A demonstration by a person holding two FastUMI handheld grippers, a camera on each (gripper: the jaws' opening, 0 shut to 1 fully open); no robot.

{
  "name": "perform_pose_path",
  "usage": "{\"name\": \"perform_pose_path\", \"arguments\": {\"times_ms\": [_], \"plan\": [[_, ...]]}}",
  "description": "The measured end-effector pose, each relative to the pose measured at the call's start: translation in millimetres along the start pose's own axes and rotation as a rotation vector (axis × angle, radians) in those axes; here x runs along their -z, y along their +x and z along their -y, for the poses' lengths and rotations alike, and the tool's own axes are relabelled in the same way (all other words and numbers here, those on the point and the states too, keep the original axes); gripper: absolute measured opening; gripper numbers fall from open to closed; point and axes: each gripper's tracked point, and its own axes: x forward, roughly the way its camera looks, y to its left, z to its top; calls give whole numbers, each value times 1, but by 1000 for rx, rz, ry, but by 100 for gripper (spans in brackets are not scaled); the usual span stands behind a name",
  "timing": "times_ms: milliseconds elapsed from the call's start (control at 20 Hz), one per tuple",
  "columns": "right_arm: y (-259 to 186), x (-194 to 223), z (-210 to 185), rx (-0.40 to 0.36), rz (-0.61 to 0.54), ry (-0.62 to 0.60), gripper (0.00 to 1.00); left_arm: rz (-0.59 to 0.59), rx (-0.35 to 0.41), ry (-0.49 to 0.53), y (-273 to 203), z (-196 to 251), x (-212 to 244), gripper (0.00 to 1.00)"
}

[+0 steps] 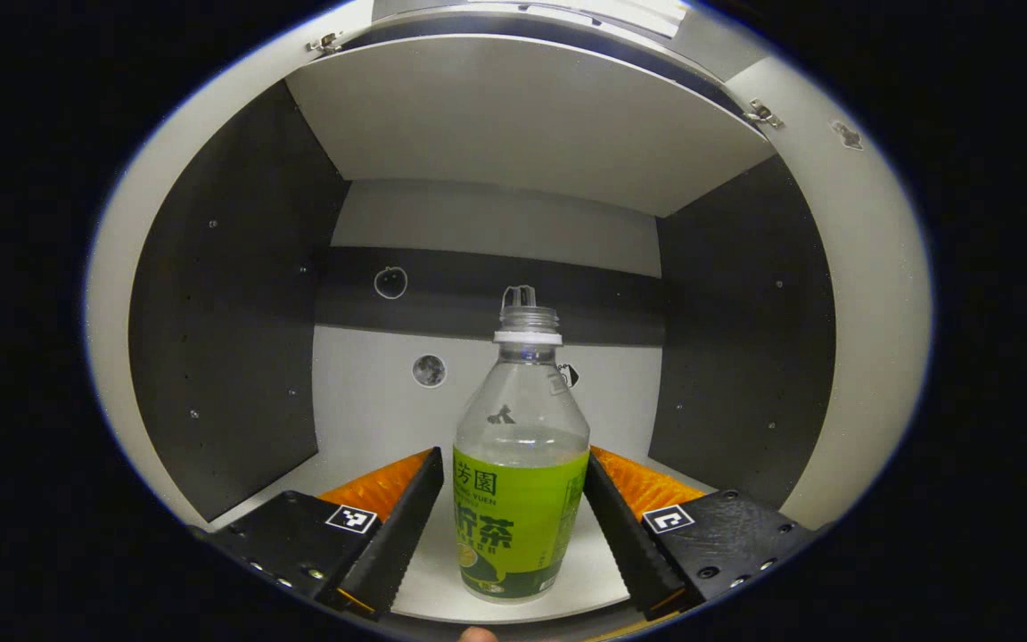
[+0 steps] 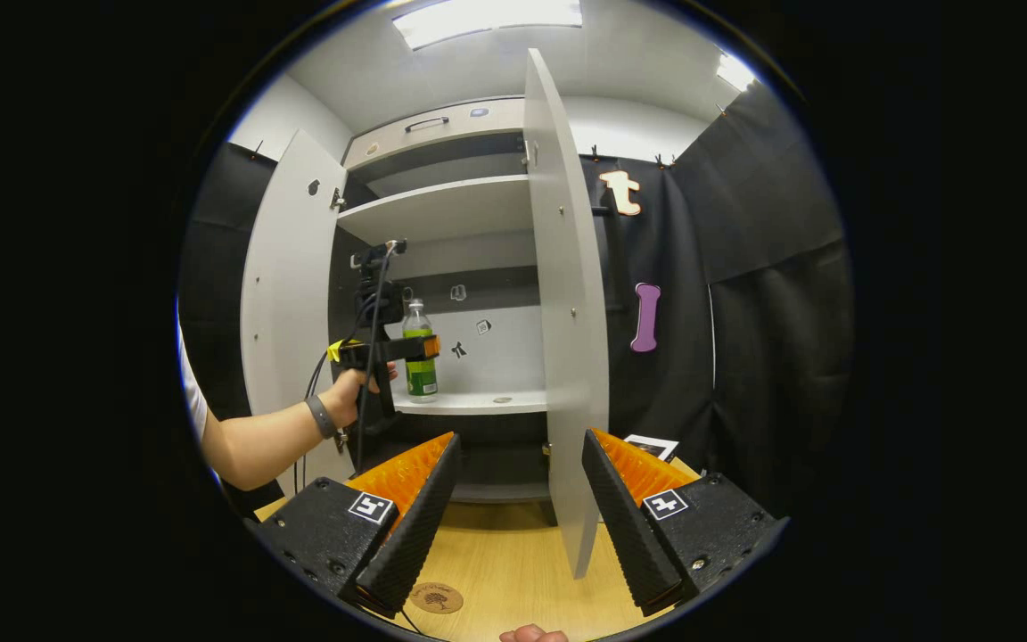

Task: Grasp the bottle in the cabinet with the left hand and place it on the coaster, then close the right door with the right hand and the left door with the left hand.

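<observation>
Nearest to the right gripper [image 2: 520, 517], its two fingers stood wide apart with nothing between them, above the wooden table [image 2: 513, 557]. A small round coaster [image 2: 436, 597] lay flat on that table, just beside the tip of one finger. A little farther stood the cabinet, and its right door [image 2: 567, 330] hung open with its edge turned toward the camera, while the left door [image 2: 286, 294] was open too, swung out to the side. A person's hand [image 2: 355, 390] held the left gripper [image 2: 420, 349] up at the level of the shelf [image 2: 478, 403], inside the cabinet opening. In the left gripper view, the left gripper's fingers [image 1: 398, 526] were apart, one on each side of the bottle [image 1: 521, 481], close to its green label, but a thin gap was visible on both sides, so they did not press on it. The bottle stood upright on the shelf, without a cap. Behind it was the back wall [image 1: 371, 410] of the cabinet with some small stickers.
</observation>
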Motion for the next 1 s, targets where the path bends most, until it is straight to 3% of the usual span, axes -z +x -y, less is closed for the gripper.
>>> {"name": "perform_pose_path", "arguments": {"times_ms": [50,100,300,500,550,1000], "plan": [[0,-1,2,5,4,-5,84,10,-8,6,0,-2,-2,92],[0,-2,4,9,8,-9,84,9,-9,13,-2,-3,-4,77],[1,1,6,12,3,-7,84,8,6,11,-6,-2,-9,70],[-1,-1,2,-8,1,-1,84,40,46,10,-30,5,-27,74],[-2,-2,2,-12,5,-3,84,49,56,15,-36,10,-33,70],[-16,-5,-8,-65,21,-4,84,56,144,17,-127,37,-37,70]]}}
